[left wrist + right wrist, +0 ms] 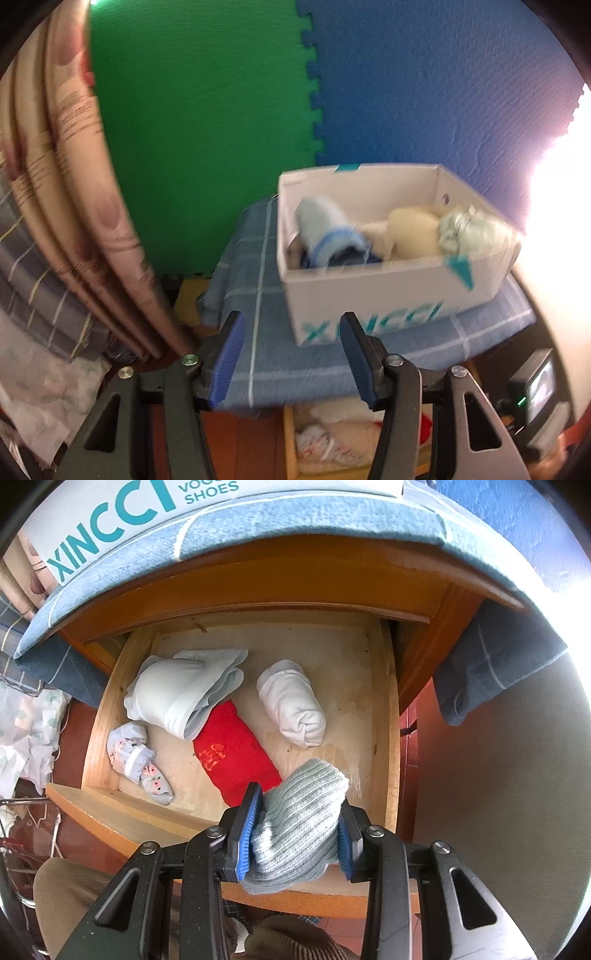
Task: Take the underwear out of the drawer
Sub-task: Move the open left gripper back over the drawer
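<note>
Clamped between the right gripper (297,834) pads, a grey ribbed knit roll (299,830) hangs over the open drawer (384,716); left gripper (291,354) gapes empty.

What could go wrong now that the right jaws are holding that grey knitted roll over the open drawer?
The right gripper pinches the grey knitted roll only across its middle, so it might unroll or slip back into the drawer. The shoe box already holds three rolls, so another may perch on top and tumble out. The left gripper, jaws empty, is blurred near the box and could nudge it.
</note>
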Available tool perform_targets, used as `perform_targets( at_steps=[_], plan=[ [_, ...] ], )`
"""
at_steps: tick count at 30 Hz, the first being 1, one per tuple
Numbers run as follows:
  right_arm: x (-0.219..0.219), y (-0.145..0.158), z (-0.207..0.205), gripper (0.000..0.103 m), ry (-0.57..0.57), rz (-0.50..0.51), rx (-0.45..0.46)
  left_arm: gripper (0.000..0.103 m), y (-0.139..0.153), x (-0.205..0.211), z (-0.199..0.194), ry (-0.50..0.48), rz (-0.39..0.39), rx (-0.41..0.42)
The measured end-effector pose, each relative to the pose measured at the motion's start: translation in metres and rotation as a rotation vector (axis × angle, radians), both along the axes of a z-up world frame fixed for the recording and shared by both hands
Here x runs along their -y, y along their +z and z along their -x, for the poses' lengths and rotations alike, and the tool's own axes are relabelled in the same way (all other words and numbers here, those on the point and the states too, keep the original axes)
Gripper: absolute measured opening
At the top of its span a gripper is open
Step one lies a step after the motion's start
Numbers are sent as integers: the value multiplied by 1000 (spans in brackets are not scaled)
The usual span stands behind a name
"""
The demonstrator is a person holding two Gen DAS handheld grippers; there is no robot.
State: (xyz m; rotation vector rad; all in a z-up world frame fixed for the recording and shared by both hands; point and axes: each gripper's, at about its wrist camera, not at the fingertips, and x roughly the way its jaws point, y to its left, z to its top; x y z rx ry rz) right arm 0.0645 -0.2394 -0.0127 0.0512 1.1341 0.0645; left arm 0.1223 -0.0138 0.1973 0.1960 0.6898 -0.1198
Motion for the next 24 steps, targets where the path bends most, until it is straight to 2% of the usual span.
perform_targets(
  at_steps=[7, 14, 24],
  plan=[
    [3, 10, 5, 34, 2, -27, 57, 56, -64, -8, 44, 81, -21, -25],
    [-2, 31, 10, 34, 25, -18, 117, 56, -121, -4, 66, 128, 23, -118],
    [5, 119, 20, 34, 63, -37, 254, 56, -159, -8, 69, 187, 81, -174]
  ],
)
